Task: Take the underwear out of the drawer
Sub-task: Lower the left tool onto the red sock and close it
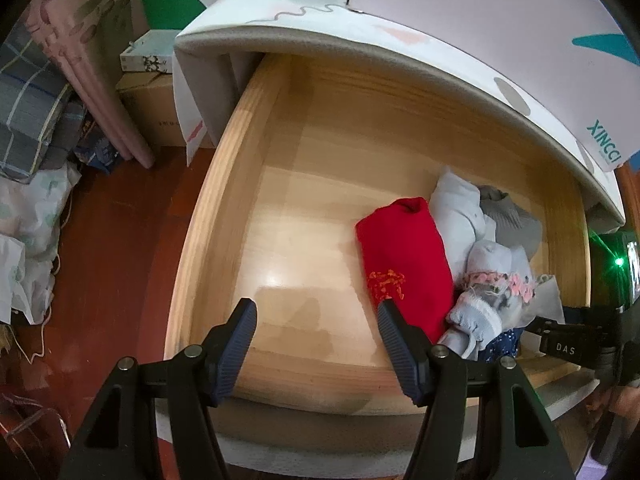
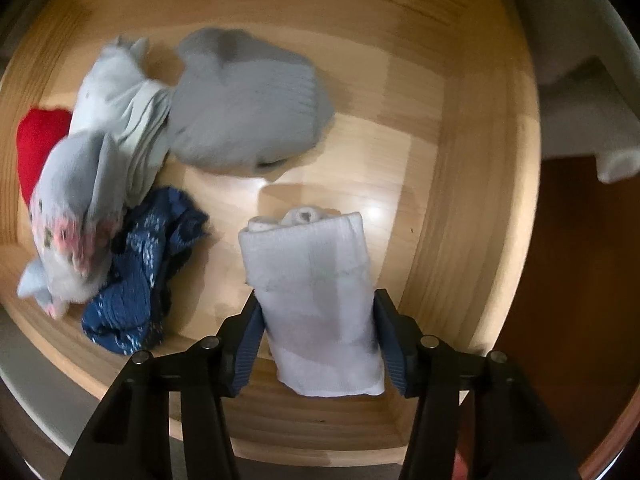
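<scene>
Blue ribbed pads (image 2: 247, 344) of the right gripper (image 2: 318, 334) are seen on either side of a white roll (image 2: 316, 292) of folded fabric, which fills the gap between them; the pads appear to press on its sides, so the roll is held. It is poised above the pale wooden floor of the drawer (image 2: 452, 184), near the right wall.

The left gripper (image 1: 316, 346) is held with its fingers (image 1: 236, 344) about half apart and nothing between them; only the bare drawer floor is seen beyond the tips, with one tip just beside a red fold (image 1: 404, 256).

"XINCCI" can be read in teal on the patterned board (image 1: 480, 40) above the drawer (image 1: 224, 184), and "DAS" in white on the black body of the right gripper (image 1: 560, 346) at the edge of the left view.

Other garments are bunched in the drawer: the red fold (image 2: 38, 144), a pale blue piece (image 2: 120, 112), a grey piece (image 2: 248, 108), a pale piece with pink flowered trim (image 2: 72, 200) and a dark blue patterned piece (image 2: 148, 264). All lie apart from the white roll.

Outside the drawer, cardboard boxes (image 1: 152, 108), checked fabric (image 1: 28, 112) and white bags (image 1: 32, 216) are seen on a red-brown floor (image 1: 120, 248).
</scene>
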A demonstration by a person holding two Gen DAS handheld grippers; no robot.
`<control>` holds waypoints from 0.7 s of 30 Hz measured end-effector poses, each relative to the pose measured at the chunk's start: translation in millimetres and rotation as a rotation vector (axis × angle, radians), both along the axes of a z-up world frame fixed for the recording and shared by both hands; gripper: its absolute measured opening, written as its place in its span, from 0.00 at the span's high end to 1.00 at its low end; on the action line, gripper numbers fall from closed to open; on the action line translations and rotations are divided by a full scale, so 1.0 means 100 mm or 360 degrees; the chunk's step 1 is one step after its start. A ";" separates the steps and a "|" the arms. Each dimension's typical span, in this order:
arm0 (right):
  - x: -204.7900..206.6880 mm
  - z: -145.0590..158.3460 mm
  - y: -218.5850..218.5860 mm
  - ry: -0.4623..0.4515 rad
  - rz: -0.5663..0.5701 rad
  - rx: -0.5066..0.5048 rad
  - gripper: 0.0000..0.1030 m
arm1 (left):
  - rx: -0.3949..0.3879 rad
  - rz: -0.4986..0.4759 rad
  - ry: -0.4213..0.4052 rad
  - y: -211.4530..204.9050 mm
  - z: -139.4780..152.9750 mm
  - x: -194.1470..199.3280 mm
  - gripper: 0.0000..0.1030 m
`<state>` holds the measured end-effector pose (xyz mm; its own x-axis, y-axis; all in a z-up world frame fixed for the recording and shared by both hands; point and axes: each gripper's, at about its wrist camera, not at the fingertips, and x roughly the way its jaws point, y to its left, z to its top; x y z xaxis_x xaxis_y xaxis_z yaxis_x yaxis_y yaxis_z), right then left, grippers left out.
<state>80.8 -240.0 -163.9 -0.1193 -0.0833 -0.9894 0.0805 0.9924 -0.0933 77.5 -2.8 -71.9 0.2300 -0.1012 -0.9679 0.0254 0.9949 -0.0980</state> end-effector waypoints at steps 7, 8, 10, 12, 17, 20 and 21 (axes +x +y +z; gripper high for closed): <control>-0.07 -0.04 -0.04 -0.0031 -0.0028 0.0017 0.53 | -0.0095 0.0067 0.0138 0.06 -0.14 0.12 0.37; -0.06 -0.02 -0.08 -0.0031 -0.0025 0.0016 0.53 | -0.0111 0.0081 0.0147 0.04 -0.14 0.14 0.37; -0.09 0.02 -0.08 -0.0028 -0.0019 0.0011 0.52 | -0.0131 0.0072 0.0157 -0.02 -0.14 0.17 0.37; -0.10 0.01 -0.08 -0.0029 -0.0021 0.0011 0.52 | -0.0160 0.0055 0.0169 -0.09 -0.14 0.21 0.37; -0.13 0.02 0.00 -0.0034 -0.0022 0.0019 0.52 | -0.0270 0.0075 0.0216 -0.32 -0.21 0.33 0.37; -0.12 0.11 -0.04 -0.0035 -0.0022 0.0024 0.52 | -0.0282 0.0067 0.0251 -0.45 -0.26 0.37 0.37; -0.12 0.12 -0.03 -0.0035 -0.0021 0.0027 0.52 | -0.0280 0.0058 0.0265 -0.50 -0.30 0.39 0.37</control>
<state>68.7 -243.4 -151.6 -0.0984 -0.0653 -0.9930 0.0957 0.9926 -0.0748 116.3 -52.6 -102.1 0.0751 -0.2660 -0.9611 -0.0413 0.9621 -0.2695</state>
